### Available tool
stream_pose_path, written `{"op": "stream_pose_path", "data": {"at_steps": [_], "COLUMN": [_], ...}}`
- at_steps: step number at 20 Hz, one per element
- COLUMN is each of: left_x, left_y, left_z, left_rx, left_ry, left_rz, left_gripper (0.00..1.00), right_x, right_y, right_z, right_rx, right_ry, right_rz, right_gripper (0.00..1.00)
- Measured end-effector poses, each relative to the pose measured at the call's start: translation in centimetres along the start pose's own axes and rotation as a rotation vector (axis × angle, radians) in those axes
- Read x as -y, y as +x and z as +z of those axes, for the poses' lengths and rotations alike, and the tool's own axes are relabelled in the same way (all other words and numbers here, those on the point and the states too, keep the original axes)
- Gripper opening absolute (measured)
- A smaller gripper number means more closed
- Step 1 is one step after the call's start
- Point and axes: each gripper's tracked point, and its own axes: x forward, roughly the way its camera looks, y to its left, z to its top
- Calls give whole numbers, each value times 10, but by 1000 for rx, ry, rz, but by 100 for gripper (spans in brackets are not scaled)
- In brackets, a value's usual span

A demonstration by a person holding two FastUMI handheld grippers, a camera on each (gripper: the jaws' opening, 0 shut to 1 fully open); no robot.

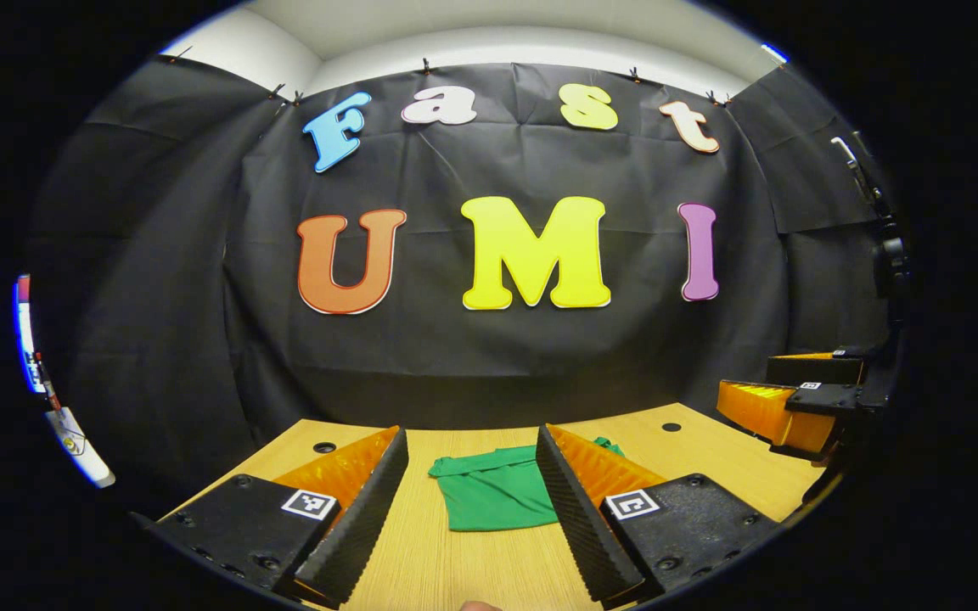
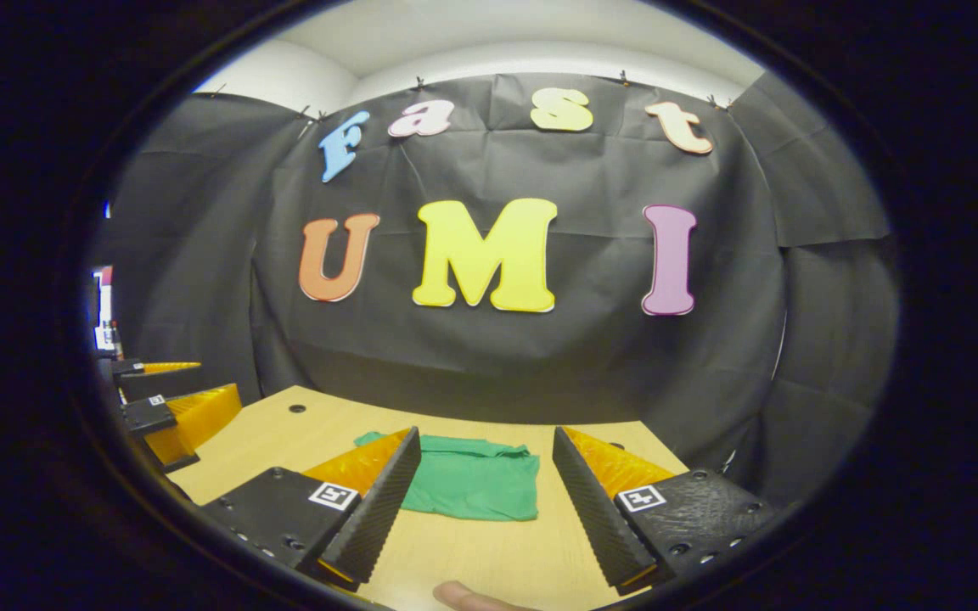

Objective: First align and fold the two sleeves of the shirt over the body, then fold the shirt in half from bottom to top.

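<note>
The green shirt (image 2: pixel 470 484) is lying compactly folded on the tabletop (image 2: pixel 497 560), so the task is looking finished, with both the left gripper (image 1: pixel 472 509) and the right gripper (image 2: pixel 485 501) hanging spread and empty.

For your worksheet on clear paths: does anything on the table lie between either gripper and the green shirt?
Nothing visible does. The shirt lies on bare table ahead of the open left gripper and the open right gripper.

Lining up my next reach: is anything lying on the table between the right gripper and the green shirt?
No. In the right gripper view, only bare wooden table lies between the open right gripper and the green shirt.
</note>
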Motion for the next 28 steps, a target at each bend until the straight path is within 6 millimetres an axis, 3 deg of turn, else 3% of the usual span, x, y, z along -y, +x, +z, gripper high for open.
{"op": "stream_pose_path", "data": {"at_steps": [1,2,3,4,5,10,14,21,26,28], "left_x": [1,1,3,5,8,18,34,61,84,95], "left_y": [-10,-21,-32,-43,-51,-85,-94,-93,-91,-93], "left_z": [-1,-3,-7,-11,-16,-32,-44,-61,-81,-80], "left_rx": [8,19,26,33,33,34,39,29,-21,-21], "left_ry": [-8,-20,-29,-38,-43,-51,-64,8,-13,-3], "left_rz": [9,22,30,31,31,19,-18,-39,-87,-113], "left_gripper": [84,86,100,87,100,100,100,100,100,100], "right_x": [-3,-5,-6,-7,-11,-26,-17,5,22,22], "right_y": [-12,-23,-34,-43,-51,-88,-110,-123,-124,-121], "right_z": [-4,-8,-11,-15,-18,-27,-44,-104,-114,-119], "right_rx": [1,4,9,11,11,18,50,11,12,3], "right_ry": [2,1,4,12,29,66,-43,-116,-106,-81], "right_rz": [7,11,7,5,15,28,-19,-37,-66,-65], "right_gripper": [95,96,94,95,95,95,95,96,95,95]}}
